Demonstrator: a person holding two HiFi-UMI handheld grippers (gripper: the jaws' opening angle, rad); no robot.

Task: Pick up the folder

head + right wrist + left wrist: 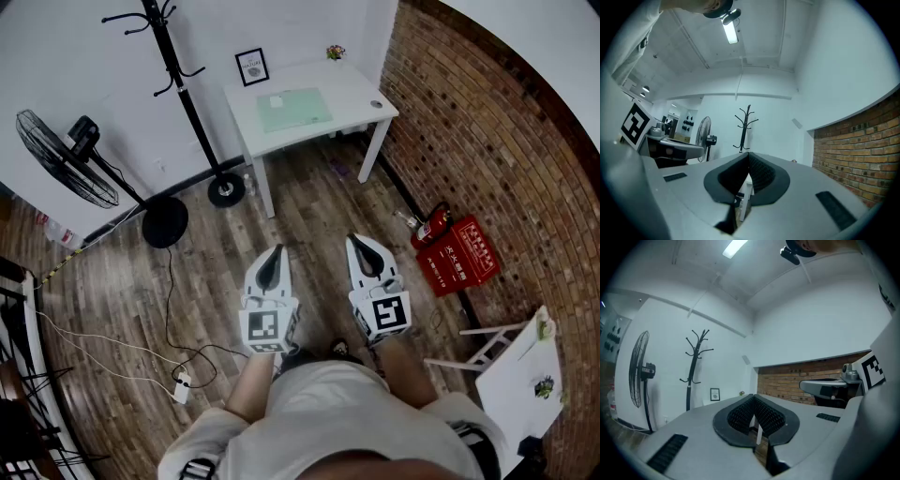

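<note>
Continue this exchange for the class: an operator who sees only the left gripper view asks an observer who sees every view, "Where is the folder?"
Observer: In the head view, a pale green flat folder lies on the white rectangular table, ahead of the person.
Operator: Is the other gripper carrying anything?
Observer: No. In its own view the right gripper is shut with nothing between its jaws.
Operator: Is there anything on the floor to the right?
Observer: Yes. A red metal box with white lettering sits on the floor at the foot of the brick wall.
</note>
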